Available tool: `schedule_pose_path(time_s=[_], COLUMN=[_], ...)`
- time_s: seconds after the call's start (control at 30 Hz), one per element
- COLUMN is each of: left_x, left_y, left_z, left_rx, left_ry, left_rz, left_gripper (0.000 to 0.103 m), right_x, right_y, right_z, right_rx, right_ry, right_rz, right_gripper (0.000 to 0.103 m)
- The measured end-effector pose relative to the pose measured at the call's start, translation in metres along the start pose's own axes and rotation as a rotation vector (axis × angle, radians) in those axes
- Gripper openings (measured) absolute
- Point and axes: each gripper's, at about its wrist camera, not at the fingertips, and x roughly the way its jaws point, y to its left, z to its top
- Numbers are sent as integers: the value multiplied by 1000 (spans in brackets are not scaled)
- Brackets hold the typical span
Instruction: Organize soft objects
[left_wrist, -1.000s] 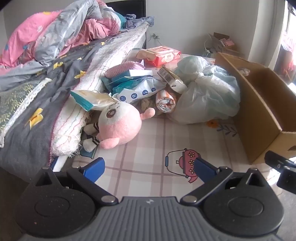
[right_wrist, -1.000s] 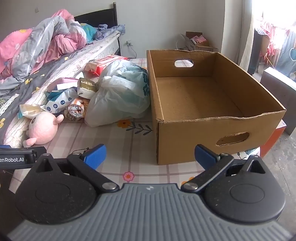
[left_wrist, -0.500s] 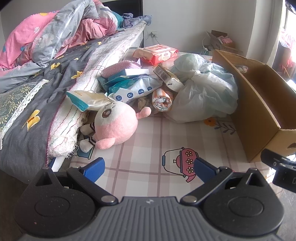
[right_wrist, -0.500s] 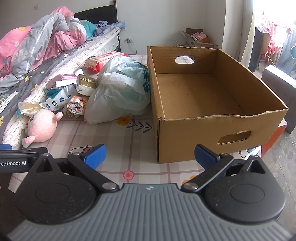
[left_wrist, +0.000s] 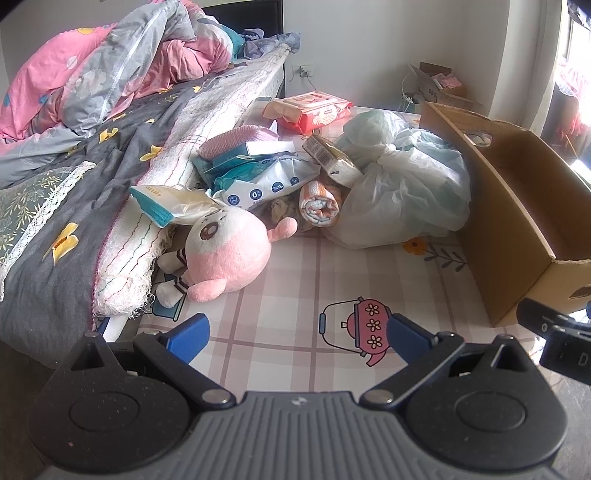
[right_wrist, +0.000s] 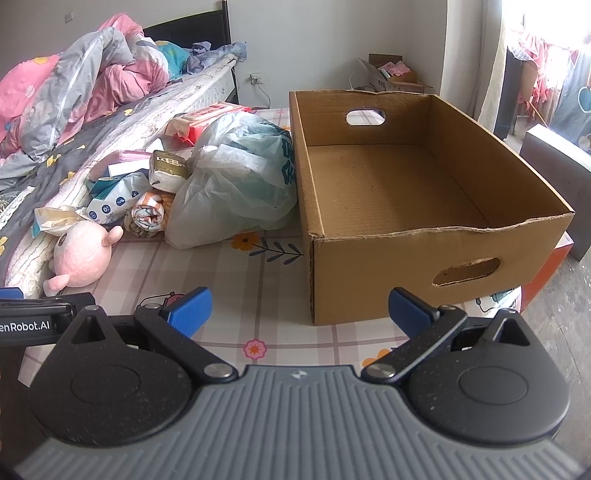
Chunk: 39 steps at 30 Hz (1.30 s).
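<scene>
Cardboard box (right_wrist: 424, 206) | nothing inside | tied plastic bag (right_wrist: 236, 184) touching

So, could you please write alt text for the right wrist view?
An empty cardboard box sits on a checked mat ahead of the open right gripper. Left of it lie a tied plastic bag, rolled towel and pink plush toy.

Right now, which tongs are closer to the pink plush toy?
Left. The left tongs face the pink plush toy just ahead. The right tongs sit farther right, facing the cardboard box.
</scene>
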Motion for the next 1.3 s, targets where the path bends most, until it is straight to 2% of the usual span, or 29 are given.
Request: schedule_pose_path(time_s=[1.3], left_x=[0], left_y=[2], left_z=[-3], left_rx=[-4], left_ry=[7], left_rz=[0], left_gripper=[102], right_x=[3], right_y=[-1], right_z=[-1], right_rx=[4], right_ry=[10], right_rz=[-5], right_gripper=[102])
